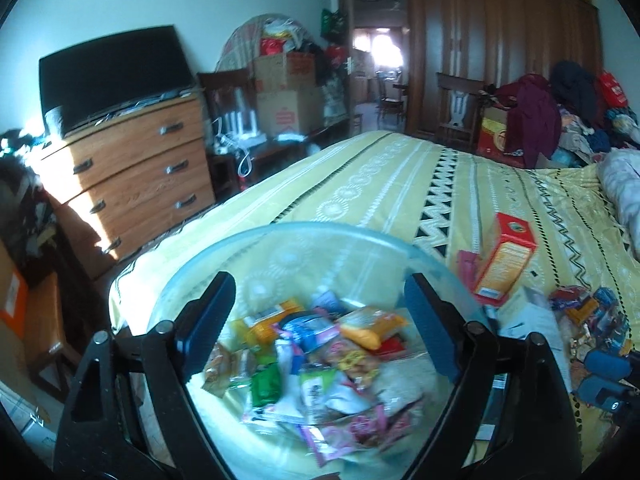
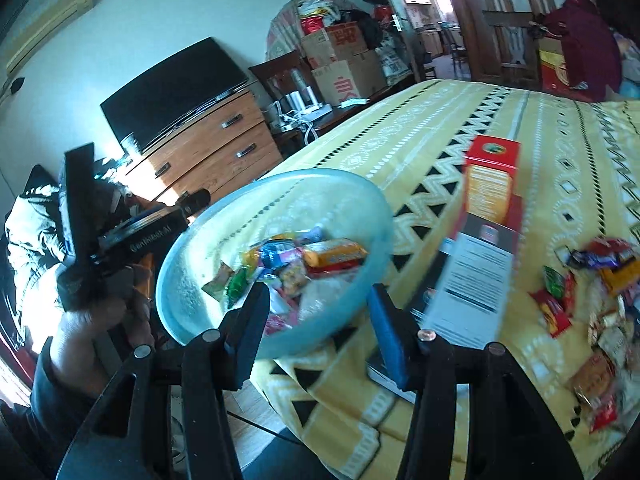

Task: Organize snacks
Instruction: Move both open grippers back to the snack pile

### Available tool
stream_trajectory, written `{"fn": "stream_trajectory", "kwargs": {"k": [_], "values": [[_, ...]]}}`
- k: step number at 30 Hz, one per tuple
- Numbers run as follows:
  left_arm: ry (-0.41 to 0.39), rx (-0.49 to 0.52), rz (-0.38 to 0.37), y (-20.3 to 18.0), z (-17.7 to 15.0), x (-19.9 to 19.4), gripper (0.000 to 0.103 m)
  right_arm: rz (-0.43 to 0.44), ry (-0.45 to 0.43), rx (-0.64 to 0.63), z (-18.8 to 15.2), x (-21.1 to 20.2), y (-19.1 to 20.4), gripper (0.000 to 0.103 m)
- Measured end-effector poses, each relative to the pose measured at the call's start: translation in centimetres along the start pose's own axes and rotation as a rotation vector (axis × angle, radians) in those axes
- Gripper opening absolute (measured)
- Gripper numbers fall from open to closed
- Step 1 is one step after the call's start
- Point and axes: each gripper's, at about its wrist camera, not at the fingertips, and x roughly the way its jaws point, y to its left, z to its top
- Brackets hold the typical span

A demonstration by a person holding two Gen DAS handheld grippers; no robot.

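on the left there is a wooden dresser with a dark screen on top, well apart from the work. the bed fills the middle, and its near edge runs just below the bowl, with bare floor under it.

the left gripper has its tongs spread wide. the bowl and the snack packets appear between the two blue pads, but nothing is pinched; the pads stand free above the bowl. the right gripper has its tongs partly spread, also pinching nothing, and it hangs at the near rim of the bowl, above the bed edge.

the bowl sits close to the near corner of the bed and already holds many packets. to its right lies a red and orange box on its side, with a grey and white box next to it. further right, loose snacks are scattered on the cover.

i judge that the sorting is in the middle: one part is in the bowl, one part waits outside. the next move probably asks the right gripper to go right, over the boxes, and to close on one loose packet. the bed beyond the boxes gives open room. the bowl is near the edge, so a push from either gripper could slide it toward the floor.
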Motion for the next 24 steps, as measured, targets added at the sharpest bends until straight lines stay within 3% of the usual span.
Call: {"fn": "stream_trajectory", "kwargs": {"k": [8,12,18,24], "values": [[-0.033,0.108,-0.092,-6.7,0.6,-2.0,0.089,-0.054,-0.057,0.093,-2.1,-5.6,-5.0,0.055],[-0.049,0.179,-0.199,-11.2,-0.4,-3.3,0.089,-0.113,-0.073,0.119,-4.5,-8.2,-8.2,0.055],[-0.012,0.314,-0.402,-19.4,-3.0,-4.4,0.089,-0.296,-0.034,0.341,-12.4,-13.0,-18.6,0.055],[0.115,0.393,-0.512,-24.2,-6.0,-2.8,0.089,-0.428,-0.040,0.516,-17.2,-16.8,-27.7,0.055]]}}
